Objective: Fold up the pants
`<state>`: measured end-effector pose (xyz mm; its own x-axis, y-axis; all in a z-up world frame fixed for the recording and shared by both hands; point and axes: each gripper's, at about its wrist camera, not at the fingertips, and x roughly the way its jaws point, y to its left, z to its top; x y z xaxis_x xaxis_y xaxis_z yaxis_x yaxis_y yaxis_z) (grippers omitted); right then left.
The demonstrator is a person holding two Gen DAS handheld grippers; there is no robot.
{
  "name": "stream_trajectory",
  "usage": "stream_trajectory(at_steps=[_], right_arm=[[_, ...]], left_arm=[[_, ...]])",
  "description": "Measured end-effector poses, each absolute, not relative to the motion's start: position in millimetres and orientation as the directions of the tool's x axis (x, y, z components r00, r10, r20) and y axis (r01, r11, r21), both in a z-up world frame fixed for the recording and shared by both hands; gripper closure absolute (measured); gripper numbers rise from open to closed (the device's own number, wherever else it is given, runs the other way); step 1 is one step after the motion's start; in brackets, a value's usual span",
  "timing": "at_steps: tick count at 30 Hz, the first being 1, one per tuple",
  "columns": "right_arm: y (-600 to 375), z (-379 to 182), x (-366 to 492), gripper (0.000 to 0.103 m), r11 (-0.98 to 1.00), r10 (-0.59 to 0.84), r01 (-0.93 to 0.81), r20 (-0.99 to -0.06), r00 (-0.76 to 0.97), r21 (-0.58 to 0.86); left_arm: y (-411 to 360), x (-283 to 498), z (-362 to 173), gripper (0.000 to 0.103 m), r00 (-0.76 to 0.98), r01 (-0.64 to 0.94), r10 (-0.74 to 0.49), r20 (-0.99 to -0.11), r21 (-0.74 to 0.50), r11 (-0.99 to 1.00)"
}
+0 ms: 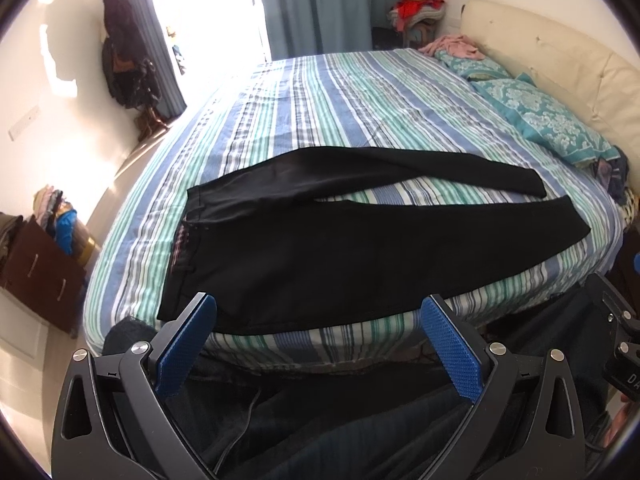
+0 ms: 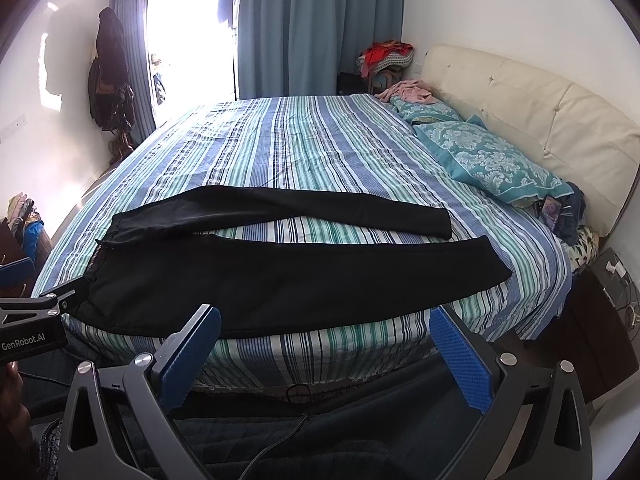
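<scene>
Left wrist view: the left gripper (image 1: 318, 334) sits low in the frame with its blue-padded fingers (image 1: 184, 344) spread wide and nothing between them, held short of the near edge of the bed (image 1: 360, 92). The black pants (image 1: 304, 248) lie flat across the lower middle of the striped bedspread, waistband toward the left of the frame, both legs running right with a strip of sheet showing between them. Nothing lies between the gripper and the cloth.

At upper right, teal patterned pillows (image 1: 536, 116) rest against a cream headboard (image 1: 560, 56), with a pink garment (image 1: 452, 46) beside them and a heap of red clothes (image 1: 418, 10) in the corner. At far left a dark coat (image 1: 120, 48) hangs on the wall, and an open brown drawer unit (image 1: 38, 264) at lower left holds bundled clothing.

The right wrist view shows the right gripper (image 2: 324, 336) likewise wide open and empty, near the bed's edge, the pants (image 2: 280, 272) across the frame's middle. This view alone shows a phone (image 2: 551, 212) at the right by the pillows, a dark nightstand (image 2: 600, 320), and the left gripper's body (image 2: 36, 316) at the left edge, its tip close to the waistband; whether it touches the cloth cannot be told.
</scene>
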<state>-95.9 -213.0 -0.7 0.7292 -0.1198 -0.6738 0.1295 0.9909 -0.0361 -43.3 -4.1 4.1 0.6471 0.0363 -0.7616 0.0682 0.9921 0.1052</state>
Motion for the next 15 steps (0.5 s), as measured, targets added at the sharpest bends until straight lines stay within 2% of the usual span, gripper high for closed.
stream_trajectory(at_steps=[15], right_arm=[[-217.1, 1.5, -101.6, 0.0, 0.991, -0.094, 0.13, -0.648, 0.756, 0.007]], left_arm=[[-7.3, -41.9, -1.8, 0.001, 0.631, 0.085, 0.027, -0.775, 0.104, 0.991]])
